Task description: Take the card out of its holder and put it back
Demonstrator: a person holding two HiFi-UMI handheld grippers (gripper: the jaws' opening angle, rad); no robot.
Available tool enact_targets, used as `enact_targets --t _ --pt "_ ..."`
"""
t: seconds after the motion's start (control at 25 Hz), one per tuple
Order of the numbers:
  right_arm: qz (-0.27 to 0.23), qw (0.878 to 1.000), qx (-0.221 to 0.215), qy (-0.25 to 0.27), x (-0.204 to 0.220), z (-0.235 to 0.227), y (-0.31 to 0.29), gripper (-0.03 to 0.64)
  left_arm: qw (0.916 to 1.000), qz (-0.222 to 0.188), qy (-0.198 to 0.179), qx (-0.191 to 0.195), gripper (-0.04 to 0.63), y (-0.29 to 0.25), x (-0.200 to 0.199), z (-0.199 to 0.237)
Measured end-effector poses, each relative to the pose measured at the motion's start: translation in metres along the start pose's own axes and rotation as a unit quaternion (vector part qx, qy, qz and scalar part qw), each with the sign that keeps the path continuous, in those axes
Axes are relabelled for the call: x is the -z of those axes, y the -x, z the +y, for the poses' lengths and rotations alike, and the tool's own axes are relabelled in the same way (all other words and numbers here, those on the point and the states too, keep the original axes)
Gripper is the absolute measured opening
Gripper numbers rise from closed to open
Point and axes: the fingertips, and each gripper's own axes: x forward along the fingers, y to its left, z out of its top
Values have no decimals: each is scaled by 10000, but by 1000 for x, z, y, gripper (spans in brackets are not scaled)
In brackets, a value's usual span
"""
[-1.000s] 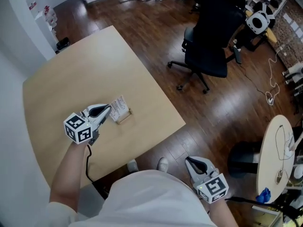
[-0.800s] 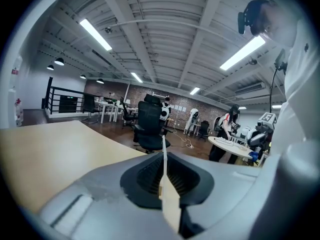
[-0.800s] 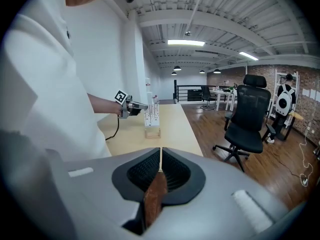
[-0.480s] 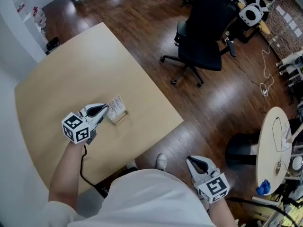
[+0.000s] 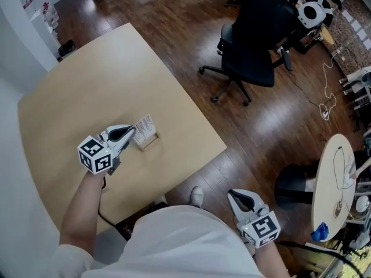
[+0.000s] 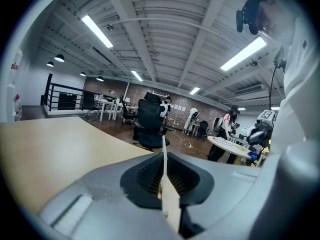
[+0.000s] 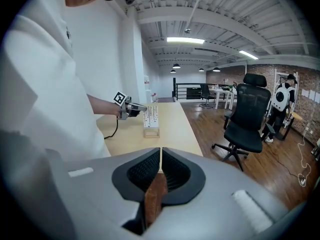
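Note:
A white printed card stands upright in a small wooden holder near the right side of the tan table. My left gripper is at the card's left edge, jaws shut on the card, which shows edge-on between the pads. The right gripper view shows the same card seated in its holder, with the left gripper touching it. My right gripper hangs off the table beside the person's body; its jaws are shut with nothing between them.
A black office chair stands on the dark wood floor beyond the table's right edge. A round white table with small items is at the far right. A black cable trails from the left gripper over the table's near edge.

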Motion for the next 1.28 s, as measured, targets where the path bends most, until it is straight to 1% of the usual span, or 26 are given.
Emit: enact_targets --t 0.2,0.4,0.52,1.0,1.28 --pt "-12 10000 -24 -2 1 -3 -4 14 10000 22 -21 -46 15 -2 5 -1" --pt "1 10000 -72 13 -1 -4 -7 15 9998 78 -142 -114 15 -5 13 -1" --pt "11 10000 -71 24 -1 -7 -5 14 9998 35 -112 -141 15 -5 17 0" --pt "123 9999 0 58 -6 -11 -6 15 9997 26 -189 -161 15 -7 27 2" --pt "90 9999 73 77 -8 -9 -6 15 9997 45 -187 -114 15 -7 33 2"
